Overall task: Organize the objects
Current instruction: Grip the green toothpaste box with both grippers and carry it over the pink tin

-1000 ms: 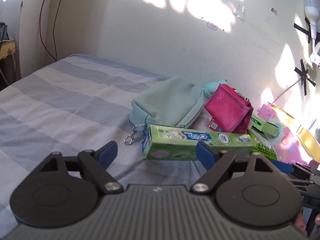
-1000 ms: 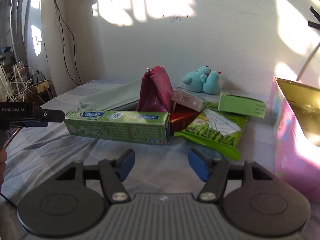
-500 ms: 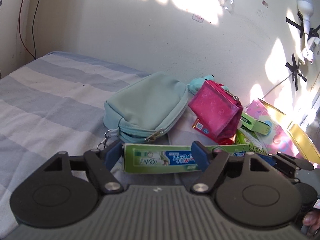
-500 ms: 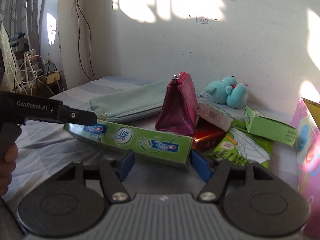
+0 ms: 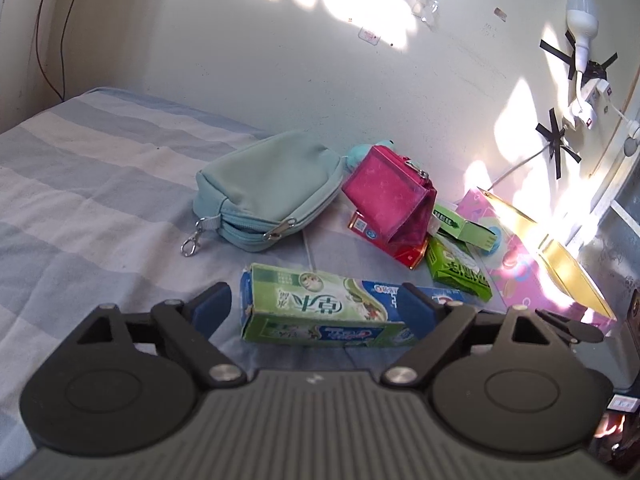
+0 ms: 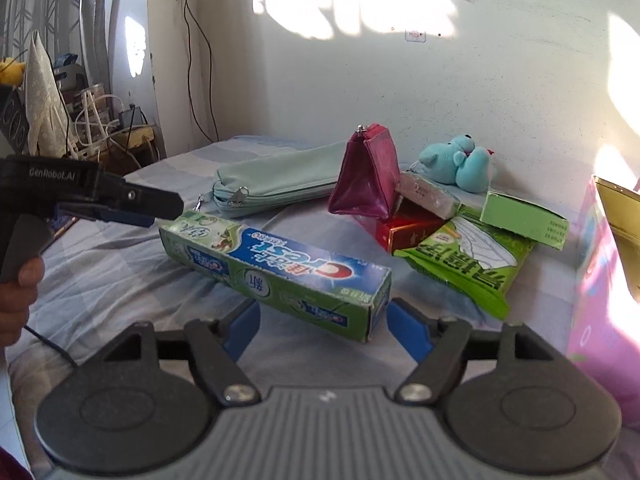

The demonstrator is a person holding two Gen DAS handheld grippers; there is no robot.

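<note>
A green and blue toothpaste box [image 5: 320, 312] [image 6: 280, 268] appears to rest on the striped bed sheet [image 5: 100, 200], slanted between both grippers. My left gripper [image 5: 314, 310] straddles one end; its jaws are opening, and the left pad stands clear of the box end. My right gripper [image 6: 324, 330] straddles the other end with jaws also opening and neither pad visibly pressing. In the right wrist view, the left gripper [image 6: 160, 208] reaches over the box's far end, a hand on its handle.
Against the wall lie a pale teal pouch [image 5: 272, 188], a magenta pouch [image 5: 388, 192], a red box [image 5: 404, 250], a green packet [image 5: 456, 272], a small green box [image 5: 464, 228] and a teal plush toy [image 6: 456, 164]. A pink box [image 5: 520, 264] with a gold lining stands at the right.
The toothpaste box now sits nearer and lower in both views, turned more slantwise. Both pairs of jaws stand wider than half a second ago, and both views tilt further down.
</note>
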